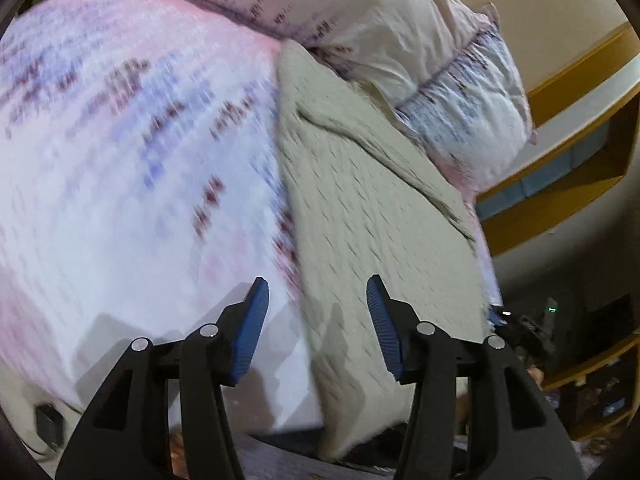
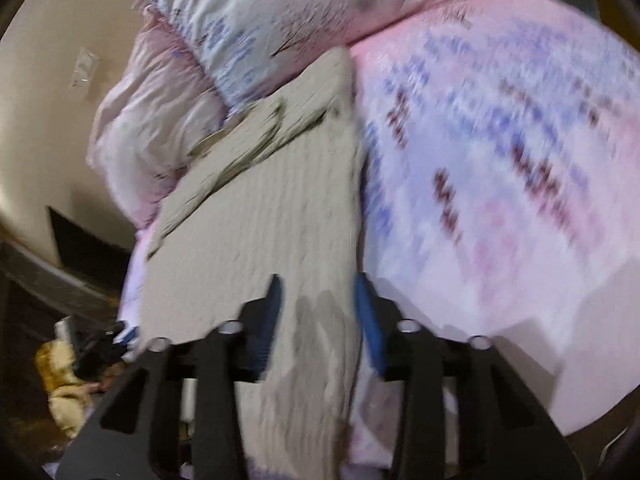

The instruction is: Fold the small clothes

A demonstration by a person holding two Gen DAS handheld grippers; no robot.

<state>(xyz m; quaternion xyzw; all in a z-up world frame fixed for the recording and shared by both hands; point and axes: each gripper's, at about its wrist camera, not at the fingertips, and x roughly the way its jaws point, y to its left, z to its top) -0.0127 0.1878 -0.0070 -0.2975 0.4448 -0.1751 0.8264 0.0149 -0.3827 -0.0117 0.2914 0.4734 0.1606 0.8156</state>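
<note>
A beige knitted garment (image 1: 360, 216) lies flat on a pink, white and blue patterned bedspread (image 1: 132, 152), with a fold at its far end. My left gripper (image 1: 318, 312) is open, its blue pads hovering over the garment's near left edge. In the right wrist view the same garment (image 2: 272, 208) runs away from me on the bedspread (image 2: 500, 168). My right gripper (image 2: 318, 312) is open, with the garment's near end lying between its jaws; both views are motion-blurred.
A pink and blue pillow (image 1: 400, 20) lies at the head of the bed, also in the right wrist view (image 2: 224, 48). Wooden shelves (image 1: 576, 168) stand to the right. A beige wall (image 2: 52, 100) and dark floor clutter (image 2: 68, 376) are to the left.
</note>
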